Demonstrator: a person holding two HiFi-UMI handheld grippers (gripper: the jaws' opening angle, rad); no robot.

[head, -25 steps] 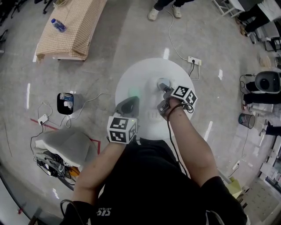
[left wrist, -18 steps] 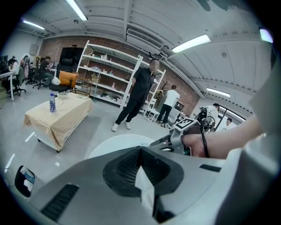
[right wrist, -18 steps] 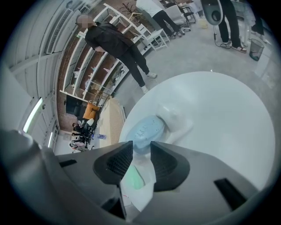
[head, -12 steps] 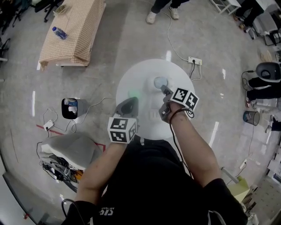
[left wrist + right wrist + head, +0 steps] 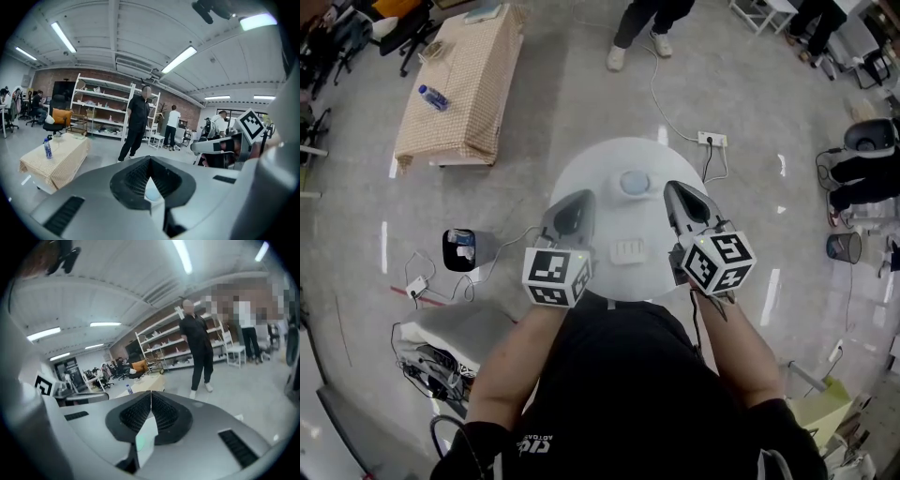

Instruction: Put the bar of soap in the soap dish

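The left gripper point(image 5: 583, 197) and right gripper point(image 5: 671, 187) are both shut tight and empty, and the round soap dish point(image 5: 634, 182) sits just ahead between them, a bit nearer the right one.

We are finding open room between the left gripper point(image 5: 579, 199) and the right gripper point(image 5: 673, 190), whose jaws have just been closing on nothing. Just ahead, between their tips, the round soap dish point(image 5: 634, 182) is taking up part of the white table point(image 5: 592, 167). Behind the tips a small white block point(image 5: 628, 250) is lying. Beyond the table, a power strip point(image 5: 712, 141) and a person point(image 5: 639, 28) are blocking the floor.
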